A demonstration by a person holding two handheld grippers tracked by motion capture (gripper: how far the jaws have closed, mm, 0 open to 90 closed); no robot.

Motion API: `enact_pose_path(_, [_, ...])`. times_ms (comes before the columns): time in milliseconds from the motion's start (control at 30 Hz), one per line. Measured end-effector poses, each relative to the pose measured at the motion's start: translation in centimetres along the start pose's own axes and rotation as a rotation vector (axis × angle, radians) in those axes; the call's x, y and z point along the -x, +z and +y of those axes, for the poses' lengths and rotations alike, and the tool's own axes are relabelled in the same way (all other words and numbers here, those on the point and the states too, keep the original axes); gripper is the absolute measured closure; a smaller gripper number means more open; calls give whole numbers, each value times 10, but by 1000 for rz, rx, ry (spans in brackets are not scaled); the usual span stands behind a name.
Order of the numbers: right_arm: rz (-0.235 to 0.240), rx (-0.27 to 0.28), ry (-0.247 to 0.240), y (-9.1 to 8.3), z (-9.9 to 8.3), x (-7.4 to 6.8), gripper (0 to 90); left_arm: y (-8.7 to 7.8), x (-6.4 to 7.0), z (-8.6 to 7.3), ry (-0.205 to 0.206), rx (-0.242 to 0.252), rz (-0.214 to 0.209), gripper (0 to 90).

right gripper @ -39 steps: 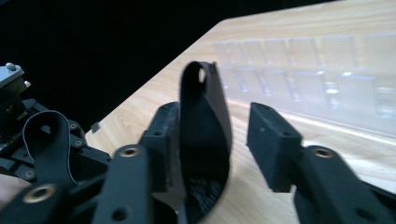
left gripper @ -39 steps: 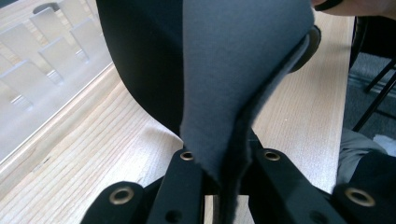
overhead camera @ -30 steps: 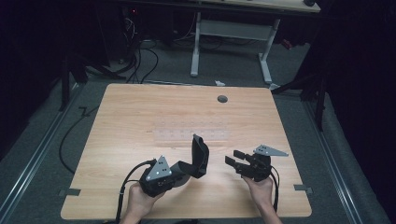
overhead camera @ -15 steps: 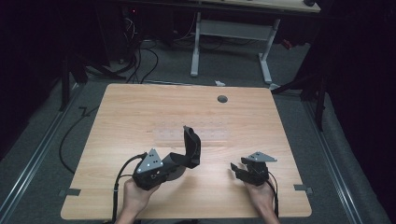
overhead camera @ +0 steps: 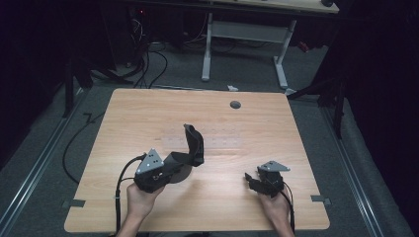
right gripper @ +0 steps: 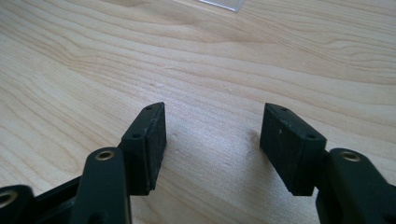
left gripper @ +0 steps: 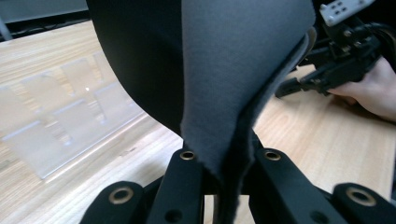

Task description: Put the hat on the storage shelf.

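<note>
One dark pouch (overhead camera: 193, 144) stands above the table (overhead camera: 276, 128), clamped in the left gripper (overhead camera: 170, 165). The right gripper (overhead camera: 253, 180), jaws apart and empty, rests on the table well right of the pouch. One clear stand (left gripper: 60, 121) lies beside it.

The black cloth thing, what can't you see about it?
- Cloth, left gripper view: its top is cut off by the picture's edge.
- Clear stand, same view: the cloth hides its right part.
- High view: the cloth is too small and dark to tell what it is.
</note>
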State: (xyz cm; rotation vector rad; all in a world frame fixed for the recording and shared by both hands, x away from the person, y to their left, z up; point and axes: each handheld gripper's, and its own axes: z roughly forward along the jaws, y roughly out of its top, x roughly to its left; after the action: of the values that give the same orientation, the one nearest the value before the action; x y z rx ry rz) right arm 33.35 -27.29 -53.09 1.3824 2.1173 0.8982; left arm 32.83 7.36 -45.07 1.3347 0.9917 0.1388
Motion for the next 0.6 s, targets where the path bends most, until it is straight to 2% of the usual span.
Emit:
enact_pose_path(100, [0,0,0,0,0,0,403,0,-2,1,1,3,7,856])
enact_pose_path(233, [4,0,-3,0,0,0,395,-1,-5,6,-17,29,16,856])
enact_pose_path(333, [6,0,-2,0,0,0,392,-3,-7,16,-26,72,23,856])
enact_pose_path(600, [7,1,-4,0,0,0,389,-1,-12,37,-27,126,26,857])
